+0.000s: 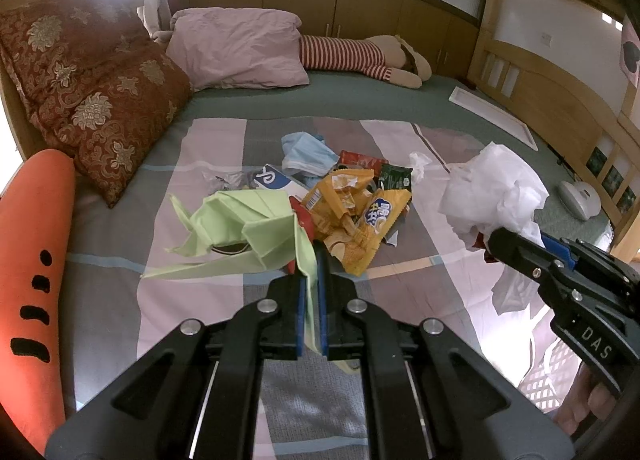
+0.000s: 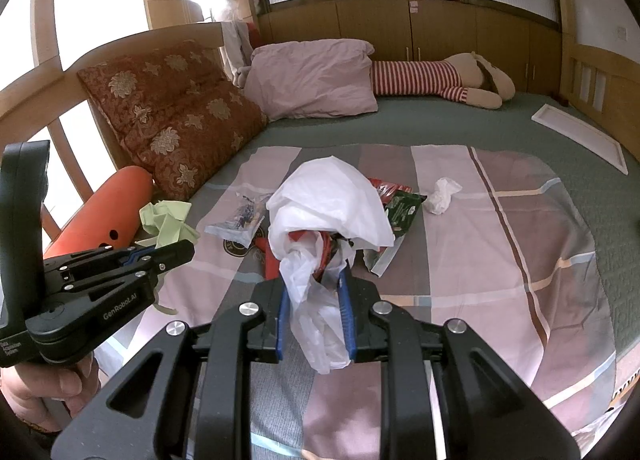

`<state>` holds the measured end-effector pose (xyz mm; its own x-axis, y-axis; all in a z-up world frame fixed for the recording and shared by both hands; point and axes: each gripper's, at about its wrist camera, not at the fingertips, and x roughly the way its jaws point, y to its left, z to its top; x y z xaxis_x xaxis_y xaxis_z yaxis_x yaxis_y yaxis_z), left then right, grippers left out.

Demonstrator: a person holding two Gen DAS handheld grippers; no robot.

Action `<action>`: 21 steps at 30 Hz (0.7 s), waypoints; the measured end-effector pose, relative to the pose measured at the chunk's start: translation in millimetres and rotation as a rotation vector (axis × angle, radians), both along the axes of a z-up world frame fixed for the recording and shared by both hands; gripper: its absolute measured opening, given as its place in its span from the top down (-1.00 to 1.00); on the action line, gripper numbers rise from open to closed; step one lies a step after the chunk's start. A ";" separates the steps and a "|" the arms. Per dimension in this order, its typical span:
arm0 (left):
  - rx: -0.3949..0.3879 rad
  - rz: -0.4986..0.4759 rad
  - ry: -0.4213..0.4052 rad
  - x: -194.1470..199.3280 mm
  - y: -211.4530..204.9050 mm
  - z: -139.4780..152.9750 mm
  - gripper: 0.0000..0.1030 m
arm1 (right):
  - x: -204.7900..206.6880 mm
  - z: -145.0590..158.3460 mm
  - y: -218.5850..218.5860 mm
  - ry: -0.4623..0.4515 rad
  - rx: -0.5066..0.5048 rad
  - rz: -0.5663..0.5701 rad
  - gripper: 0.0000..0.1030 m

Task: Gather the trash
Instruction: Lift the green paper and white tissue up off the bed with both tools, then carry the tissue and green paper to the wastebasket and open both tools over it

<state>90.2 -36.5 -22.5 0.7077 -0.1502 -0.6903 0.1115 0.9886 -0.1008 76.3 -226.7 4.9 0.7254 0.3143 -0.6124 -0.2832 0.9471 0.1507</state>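
At far left an orange bolster [image 1: 30, 260] with black marks lies along the bed edge, beside a red brocade cushion [image 1: 92, 95] propped at the headboard. Next to the cushion stands a pink pillow [image 1: 240, 49], and behind it a striped plush toy [image 1: 360, 57] lies on the green mattress [image 1: 360, 99].

Centre: a plaid sheet [image 1: 192, 292] carries the litter. The left gripper [image 1: 313, 260] is clenched on a strip of the crumpled green paper [image 1: 244, 232], which is pinched between the blue pads and spreads out to the left above the sheet. Just beyond the paper lie a blue-and-white packet [image 1: 276, 179] and a blue face mask [image 1: 306, 155]; to their right sits a heap of yellow snack wrappers [image 1: 356, 215], touching a dark green wrapper [image 1: 396, 175] and a red wrapper [image 1: 356, 157]. A small white tissue [image 1: 420, 165] lies apart, farther right on the sheet.

Right: the right gripper [image 2: 314, 280] is clenched on the white plastic bag [image 2: 332, 203], whose gathered neck passes between its fingers and hangs below them; the bag's body billows upward above the sheet, with red material visible inside its mouth. In the left wrist view this bag is held well to the right of the wrapper heap. A white flat panel [image 1: 492, 115] rests on the mattress near the wooden bed frame [image 1: 560, 91].
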 end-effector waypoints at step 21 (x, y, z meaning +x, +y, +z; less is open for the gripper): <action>0.018 -0.039 0.007 -1.0 -4.8 -4.2 0.89 | -110.3 34.4 -122.3 -0.145 0.065 -0.166 0.57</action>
<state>89.2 -41.3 -26.7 0.6969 -0.1648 -0.6979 0.1493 0.9853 -0.0836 -33.9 -349.0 39.3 0.8491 0.2188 -0.4807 -0.1474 0.9722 0.1821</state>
